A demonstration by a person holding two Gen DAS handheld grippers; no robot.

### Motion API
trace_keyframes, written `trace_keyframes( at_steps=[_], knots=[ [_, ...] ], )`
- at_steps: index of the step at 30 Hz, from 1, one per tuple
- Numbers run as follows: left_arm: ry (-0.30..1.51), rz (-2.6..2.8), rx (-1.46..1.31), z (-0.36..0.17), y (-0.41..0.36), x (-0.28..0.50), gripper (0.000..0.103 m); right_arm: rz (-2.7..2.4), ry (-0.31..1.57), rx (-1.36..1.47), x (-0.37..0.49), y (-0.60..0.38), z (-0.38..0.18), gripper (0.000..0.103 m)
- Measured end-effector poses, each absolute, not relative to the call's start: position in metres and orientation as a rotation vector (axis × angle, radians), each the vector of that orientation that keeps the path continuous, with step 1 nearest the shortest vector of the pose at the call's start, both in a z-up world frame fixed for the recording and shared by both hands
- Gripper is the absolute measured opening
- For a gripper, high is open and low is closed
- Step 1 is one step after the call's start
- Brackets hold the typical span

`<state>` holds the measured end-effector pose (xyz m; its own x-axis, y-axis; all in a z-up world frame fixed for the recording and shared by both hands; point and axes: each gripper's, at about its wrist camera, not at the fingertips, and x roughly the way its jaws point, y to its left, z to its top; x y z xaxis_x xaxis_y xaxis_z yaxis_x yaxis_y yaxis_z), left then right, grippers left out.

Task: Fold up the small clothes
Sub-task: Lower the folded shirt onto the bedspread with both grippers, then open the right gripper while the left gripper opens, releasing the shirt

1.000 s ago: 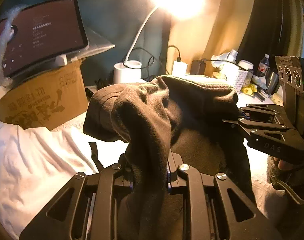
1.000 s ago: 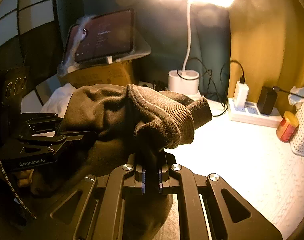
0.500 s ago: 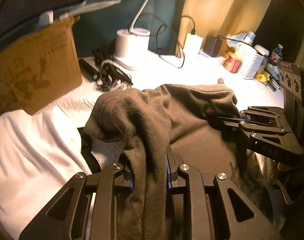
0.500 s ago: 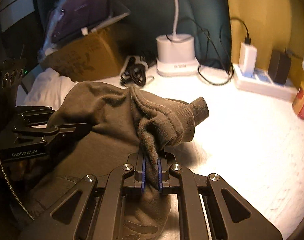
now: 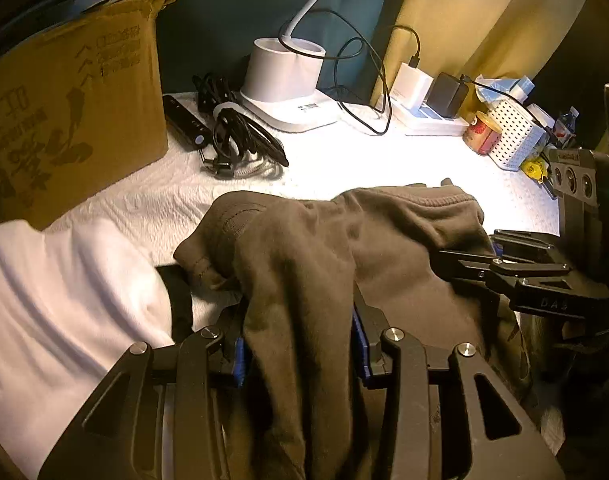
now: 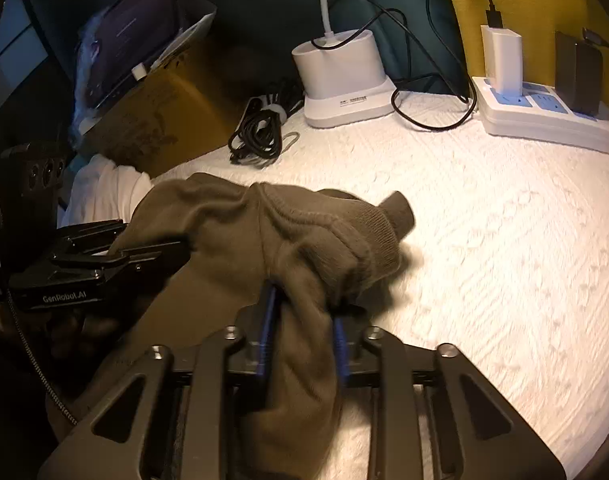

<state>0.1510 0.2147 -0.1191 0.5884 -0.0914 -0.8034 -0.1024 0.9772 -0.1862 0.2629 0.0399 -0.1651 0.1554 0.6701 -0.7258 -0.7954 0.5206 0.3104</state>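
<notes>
Two tongs, my left tongs (image 5: 300, 344) and right tongs (image 6: 302, 340), are opening around the brown garment (image 5: 384, 248) lying doubled on the white surface (image 6: 504, 240); I judge both should release together so the fold stays aligned.

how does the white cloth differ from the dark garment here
The white cloth is pale and lies off to the side, touched by neither gripper; the dark garment is olive-brown and runs between the fingers of the left gripper and the right gripper, whose jaws are opening. The white cloth shows soft folds only; the dark garment has a ribbed cuff. Both rest on the white table cover.
</notes>
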Motion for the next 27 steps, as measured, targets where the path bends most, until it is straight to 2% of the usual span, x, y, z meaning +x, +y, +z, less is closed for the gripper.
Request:
trace_keyframes(
  at_steps=[3,4,13,22,27],
  knots=[
    [0.944,0.002,-0.224,-0.119,0.219,0.156,0.039,1.059,0.95,-0.126,0.268,0.046,-0.164,0.05],
    [0.942,0.003,-0.225,-0.119,0.221,0.157,0.039,1.059,0.952,-0.115,0.27,0.048,-0.164,0.051],
    [0.945,0.044,-0.191,-0.121,0.234,0.168,0.039,0.996,0.901,-0.095,0.285,0.05,-0.157,0.052],
    [0.942,0.089,-0.198,-0.123,0.239,0.171,0.041,0.851,0.833,-0.264,0.288,0.056,-0.16,0.051],
    [0.924,0.141,-0.178,-0.12,0.238,0.167,0.042,0.818,0.816,-0.314,0.288,0.059,-0.16,0.059]
  ],
)
